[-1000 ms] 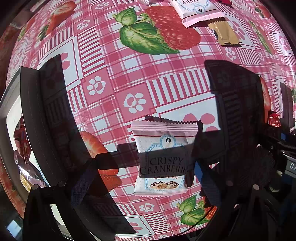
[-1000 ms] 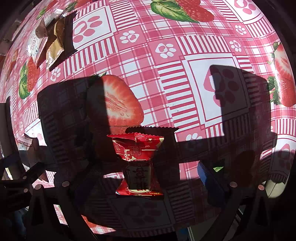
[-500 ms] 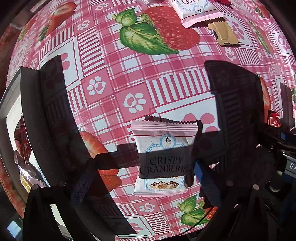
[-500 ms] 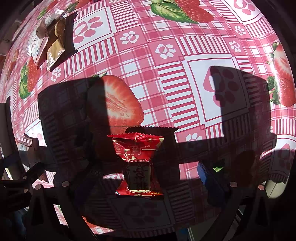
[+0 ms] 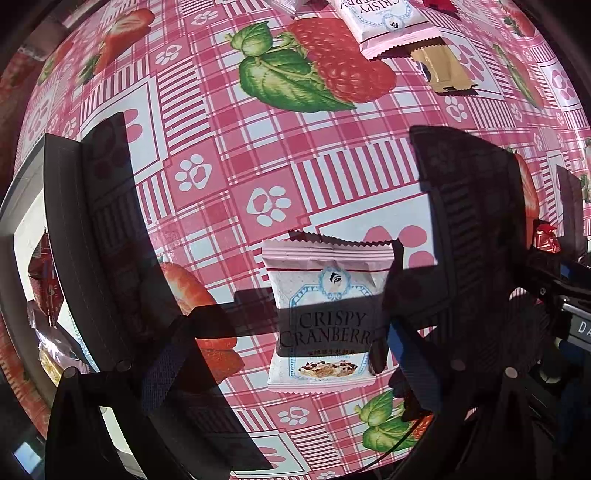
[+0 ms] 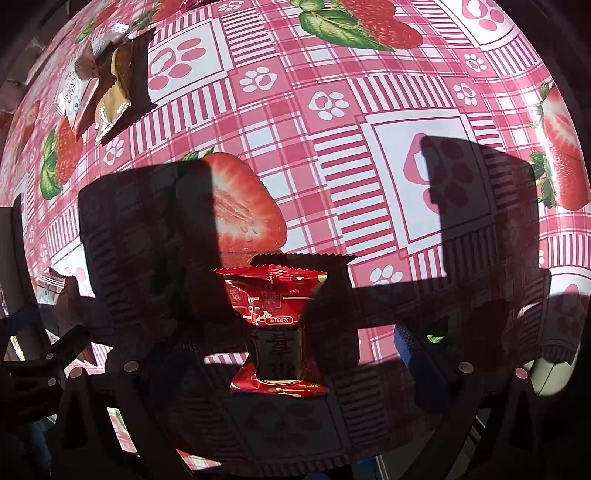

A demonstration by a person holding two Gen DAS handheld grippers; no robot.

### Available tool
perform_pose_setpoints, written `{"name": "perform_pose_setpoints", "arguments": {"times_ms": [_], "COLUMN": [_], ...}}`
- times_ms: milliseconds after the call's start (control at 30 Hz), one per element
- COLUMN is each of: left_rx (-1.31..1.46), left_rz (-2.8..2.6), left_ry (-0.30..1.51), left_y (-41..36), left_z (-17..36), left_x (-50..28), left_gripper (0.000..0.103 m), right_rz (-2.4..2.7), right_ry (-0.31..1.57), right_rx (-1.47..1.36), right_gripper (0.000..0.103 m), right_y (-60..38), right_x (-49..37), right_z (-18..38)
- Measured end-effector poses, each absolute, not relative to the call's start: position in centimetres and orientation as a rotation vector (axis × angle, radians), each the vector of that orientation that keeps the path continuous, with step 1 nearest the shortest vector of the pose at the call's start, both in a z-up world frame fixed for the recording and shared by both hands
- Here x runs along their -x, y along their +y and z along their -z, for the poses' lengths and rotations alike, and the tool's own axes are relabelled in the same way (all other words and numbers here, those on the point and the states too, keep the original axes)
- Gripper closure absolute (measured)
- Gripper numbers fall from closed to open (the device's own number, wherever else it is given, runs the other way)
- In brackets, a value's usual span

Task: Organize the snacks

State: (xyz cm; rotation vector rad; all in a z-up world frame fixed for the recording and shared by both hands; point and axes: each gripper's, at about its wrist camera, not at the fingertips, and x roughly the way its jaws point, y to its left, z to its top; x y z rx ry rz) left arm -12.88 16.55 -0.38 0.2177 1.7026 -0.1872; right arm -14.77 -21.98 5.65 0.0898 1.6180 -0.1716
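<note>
A pink-and-white "Crispy Cranberry" packet lies flat on the pink strawberry tablecloth, part sunlit and part shaded. My left gripper is open, its dark fingers wide on either side of the packet and not touching it. In the right wrist view a red foil packet rests on the cloth between the spread fingers of my right gripper, which is open too. Each packet sits low between its fingers, close to the camera.
A white bin holding red packets stands at the left. Beyond lie another pink packet and a gold packet. The right wrist view shows the gold packet and a white one at upper left.
</note>
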Motion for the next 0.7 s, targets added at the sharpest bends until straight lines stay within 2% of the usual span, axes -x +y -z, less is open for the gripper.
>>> {"name": "perform_pose_setpoints", "arguments": {"times_ms": [433,500,567,600,667,700], "left_rx": [-0.229,-0.224,-0.238,-0.249,-0.282,-0.300], "left_rz": [0.181,0.183,0.199,0.212,0.249,0.268], "left_ry": [1.729,1.737,1.725,1.715,1.691,1.675], "left_y": [16.8,16.9,16.7,16.5,15.9,15.7], "left_z": [0.3,0.1,-0.4,-0.6,-1.2,-1.6], "left_x": [12.6,12.5,12.5,12.6,12.7,12.8], "left_gripper": [0.000,0.004,0.013,0.016,0.034,0.042], "right_rz": [0.160,0.145,0.122,0.109,0.084,0.077], "right_ry": [1.710,1.705,1.697,1.694,1.693,1.690], "right_rx": [-0.080,-0.056,-0.034,-0.016,0.009,0.012], "right_gripper": [0.002,0.010,0.034,0.041,0.066,0.073], "right_y": [-22.1,-21.6,-21.0,-20.5,-19.6,-19.4], "right_x": [13.7,13.6,13.4,13.3,12.9,12.7], "right_z": [-5.5,-5.8,-6.4,-6.6,-7.0,-7.1]}}
